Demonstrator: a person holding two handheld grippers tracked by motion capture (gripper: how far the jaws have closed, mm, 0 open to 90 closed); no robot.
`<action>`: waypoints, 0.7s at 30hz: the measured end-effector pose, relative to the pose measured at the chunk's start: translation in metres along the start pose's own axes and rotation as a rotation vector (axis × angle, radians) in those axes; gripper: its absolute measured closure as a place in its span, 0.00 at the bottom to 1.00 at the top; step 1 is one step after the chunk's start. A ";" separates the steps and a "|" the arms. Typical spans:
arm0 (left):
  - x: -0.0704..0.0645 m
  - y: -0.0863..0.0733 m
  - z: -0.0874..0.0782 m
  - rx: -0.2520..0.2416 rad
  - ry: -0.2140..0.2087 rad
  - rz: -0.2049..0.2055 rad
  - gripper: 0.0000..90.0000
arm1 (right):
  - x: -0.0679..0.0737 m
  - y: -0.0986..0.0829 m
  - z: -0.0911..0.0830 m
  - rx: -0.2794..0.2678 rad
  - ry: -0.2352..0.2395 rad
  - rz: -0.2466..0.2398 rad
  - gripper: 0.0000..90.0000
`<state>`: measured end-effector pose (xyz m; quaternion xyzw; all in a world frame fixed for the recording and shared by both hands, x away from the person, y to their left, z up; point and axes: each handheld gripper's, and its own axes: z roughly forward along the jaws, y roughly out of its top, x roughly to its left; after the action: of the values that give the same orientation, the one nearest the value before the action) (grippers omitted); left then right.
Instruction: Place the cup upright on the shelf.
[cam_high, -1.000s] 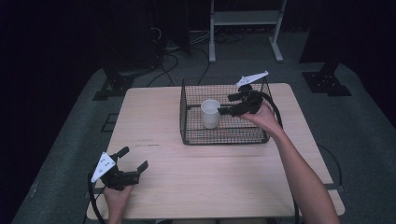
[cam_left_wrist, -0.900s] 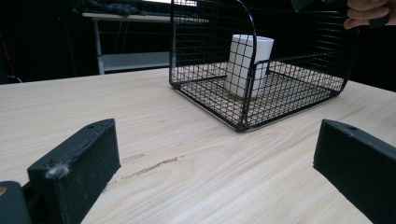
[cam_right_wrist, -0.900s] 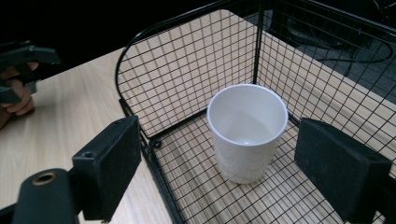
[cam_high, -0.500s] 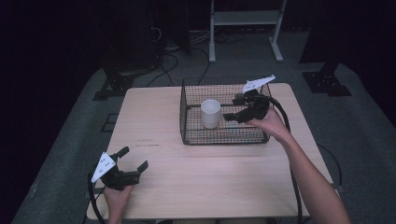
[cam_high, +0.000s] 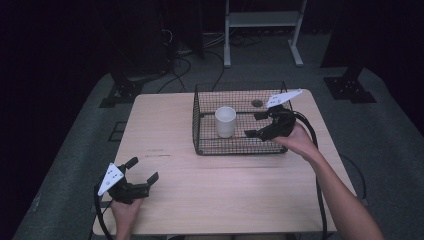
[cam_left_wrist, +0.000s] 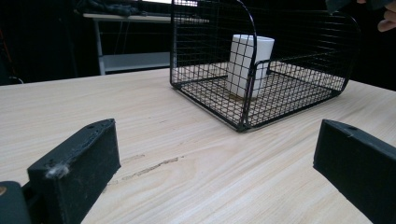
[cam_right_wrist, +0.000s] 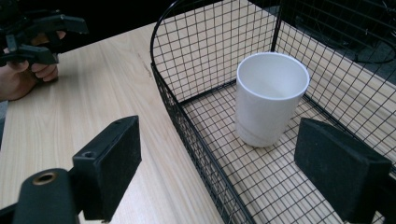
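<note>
We see the white cylindrical ceramic cup (cam_high: 225, 121) standing upright on the floor of the black wire-mesh basket (cam_high: 200, 135), toward the basket's left half in the high view, with nothing touching it. The basket sits on the far right part of the pale wooden table (cam_high: 165, 125).

Our right gripper (cam_high: 254, 124) hangs over the right side of the basket, its jaws spread wide and pointed toward the cup. A second ago those jaws were right at the cup's side, the cup between or just beside them; half a second ago they had already drawn off a little to the right; now there is a plain gap between the jaw tips and the cup. In the right gripper view the cup (cam_right_wrist: 270, 98) stands free between and beyond the two open black jaws, and the basket's front wall (cam_right_wrist: 187, 126) runs between them.

The cup and the basket have kept their places across all three moments.

Our left gripper (cam_high: 144, 170) rests near the front left corner of the table, jaws apart and holding nothing, and it has not shifted. In the left gripper view the basket (cam_left_wrist: 252, 100) with the cup (cam_left_wrist: 250, 65) stands well ahead of it.
</note>
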<state>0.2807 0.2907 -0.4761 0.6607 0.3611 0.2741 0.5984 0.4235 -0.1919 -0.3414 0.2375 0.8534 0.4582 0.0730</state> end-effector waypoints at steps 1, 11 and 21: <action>0.000 0.000 0.000 0.001 0.000 0.000 0.00 | 0.001 -0.001 -0.001 0.006 0.002 0.000 0.15; 0.000 0.000 0.000 0.000 0.002 0.001 0.00 | 0.002 -0.019 -0.016 -0.003 -0.012 0.009 0.15; 0.000 0.000 0.000 0.001 0.005 0.002 0.00 | 0.004 -0.034 -0.027 -0.010 -0.018 0.023 0.15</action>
<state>0.2806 0.2908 -0.4760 0.6608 0.3619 0.2761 0.5968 0.3996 -0.2261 -0.3530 0.2510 0.8476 0.4613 0.0764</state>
